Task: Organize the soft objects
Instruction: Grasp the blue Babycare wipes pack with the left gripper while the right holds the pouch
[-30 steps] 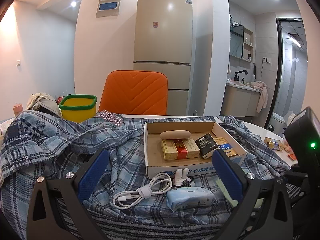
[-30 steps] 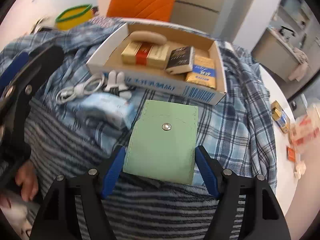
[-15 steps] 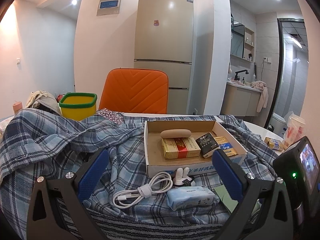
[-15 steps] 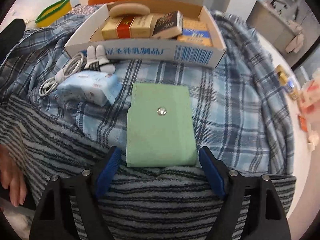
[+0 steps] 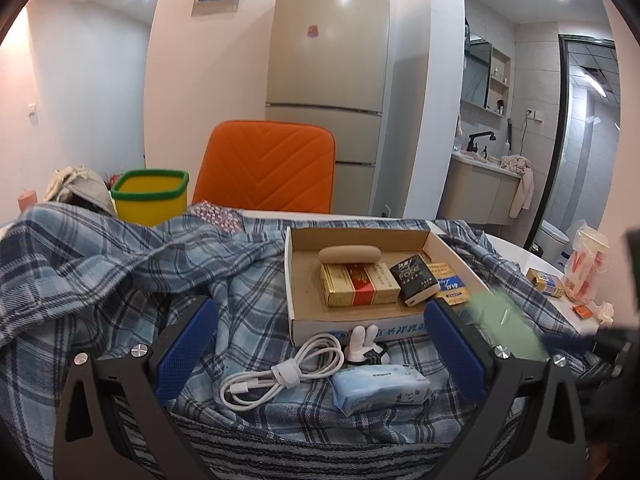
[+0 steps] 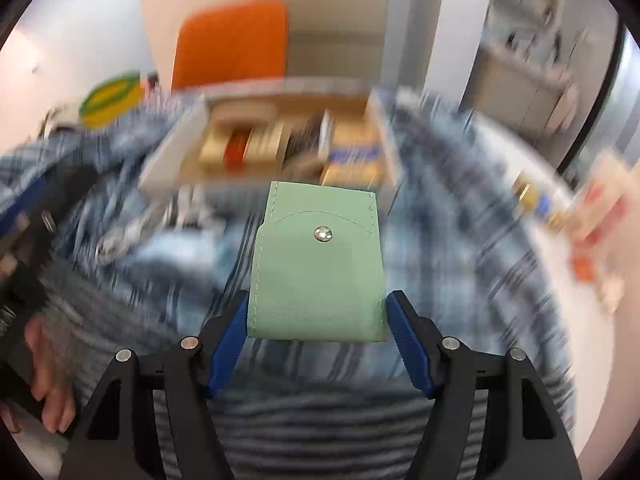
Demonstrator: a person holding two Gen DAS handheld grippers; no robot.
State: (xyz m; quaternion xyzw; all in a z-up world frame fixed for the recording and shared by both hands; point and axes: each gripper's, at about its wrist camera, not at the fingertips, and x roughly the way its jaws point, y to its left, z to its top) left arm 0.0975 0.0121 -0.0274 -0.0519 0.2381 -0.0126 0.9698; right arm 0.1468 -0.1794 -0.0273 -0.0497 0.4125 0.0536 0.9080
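A pale green snap pouch point(image 6: 316, 272) is lifted off the cloth between the blue pads of my right gripper point(image 6: 318, 300). The jaws are closing and the pads press on its two side edges. The pouch looks sharp while everything behind it is smeared. In the left wrist view the pouch point(image 5: 504, 320) is a green blur at the right, in front of the cardboard box point(image 5: 290, 280). My left gripper point(image 5: 320, 308) stands wide open over the plaid cloth point(image 5: 100, 264), nothing between its fingers. A blue tissue pack point(image 5: 380, 386) lies just ahead of it.
The box holds cigarette packs and a beige case. A coiled white cable point(image 5: 288, 368) and a white charger lie in front of it. A yellow bin point(image 5: 150, 196) and an orange chair point(image 5: 264, 168) stand behind. A paper cup point(image 5: 586, 268) and small packets sit at the right.
The right gripper spread around the green pouch, then closed on it and lifted it off the cloth, tipping upward. The left gripper stayed where it was.
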